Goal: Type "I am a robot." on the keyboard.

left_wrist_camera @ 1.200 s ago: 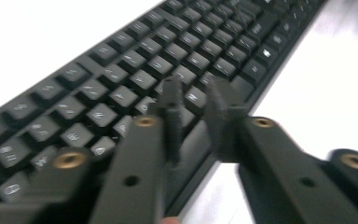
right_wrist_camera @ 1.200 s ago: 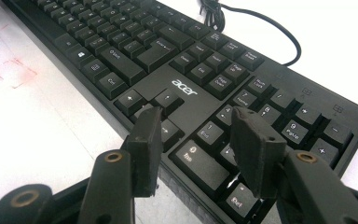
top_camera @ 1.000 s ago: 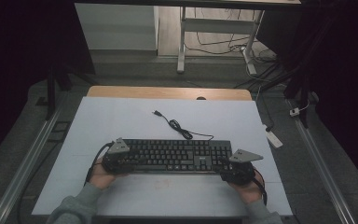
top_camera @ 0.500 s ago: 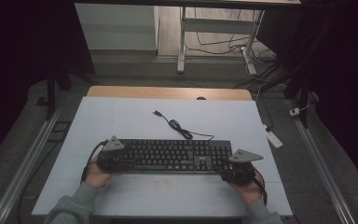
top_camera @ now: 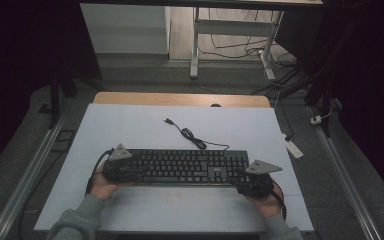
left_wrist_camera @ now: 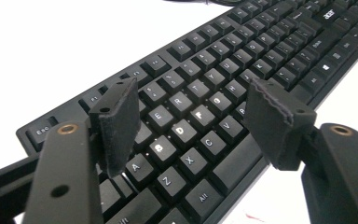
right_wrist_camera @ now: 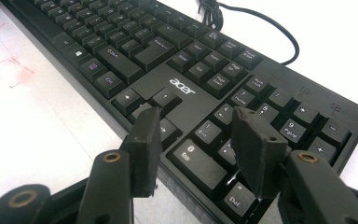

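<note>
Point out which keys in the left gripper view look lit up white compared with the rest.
On the keyboard, the S, D, F and G keys: their tops glare bright white between the left gripper jaws.

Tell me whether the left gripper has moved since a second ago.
Yes. The left gripper has slid a little leftward along the keyboard, toward its left end; its jaws have just been opening, over the keys without gripping.

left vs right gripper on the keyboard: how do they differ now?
The left gripper hangs over the keyboard's letter keys; the right gripper sits at the arrow and number keys of the opposite end. The left's jaws have just been opening, with only keys beneath the gap; the right's stand open at the near edge, though contact there is unclear. In the high view the left sits slightly farther up the table. Both are open.
</note>
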